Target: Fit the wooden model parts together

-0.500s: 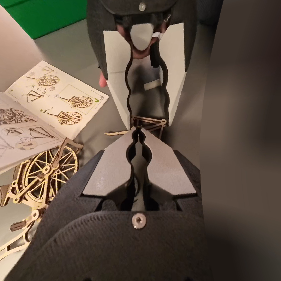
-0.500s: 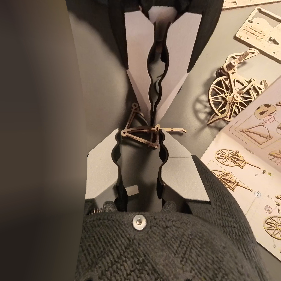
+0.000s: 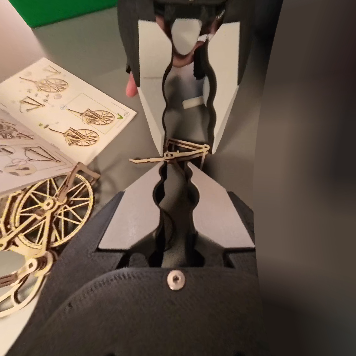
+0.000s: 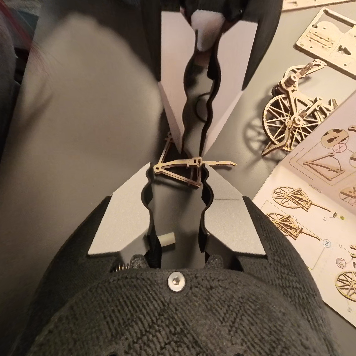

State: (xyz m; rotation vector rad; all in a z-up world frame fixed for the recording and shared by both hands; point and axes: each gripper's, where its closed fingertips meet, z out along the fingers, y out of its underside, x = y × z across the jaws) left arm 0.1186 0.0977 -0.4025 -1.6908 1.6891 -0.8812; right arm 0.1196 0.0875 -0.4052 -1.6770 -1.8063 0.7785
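A small triangular wooden frame (image 4: 173, 176) with a thin rod (image 4: 219, 163) sticking out sideways is held above the grey table. My right gripper (image 4: 177, 165) is shut on the frame, one fingertip at each end. It also shows at the top of the left wrist view (image 3: 187, 152), with the frame (image 3: 185, 152) across its tips. My left gripper (image 3: 175, 164) faces it tip to tip, its jaws a little apart just in front of the rod's mount (image 3: 170, 156). The left gripper also shows at the top of the right wrist view (image 4: 191, 152).
A built wooden wheel assembly (image 3: 48, 208) (image 4: 289, 119) lies on the table beside an open instruction booklet (image 3: 57, 115) (image 4: 308, 202). A wooden parts sheet (image 4: 327, 34) lies at the far right. A green box (image 3: 57, 11) stands at the back left.
My left gripper's jaws were pinched almost shut at the rod's mount and have come apart. My right gripper still holds the frame in the same way.
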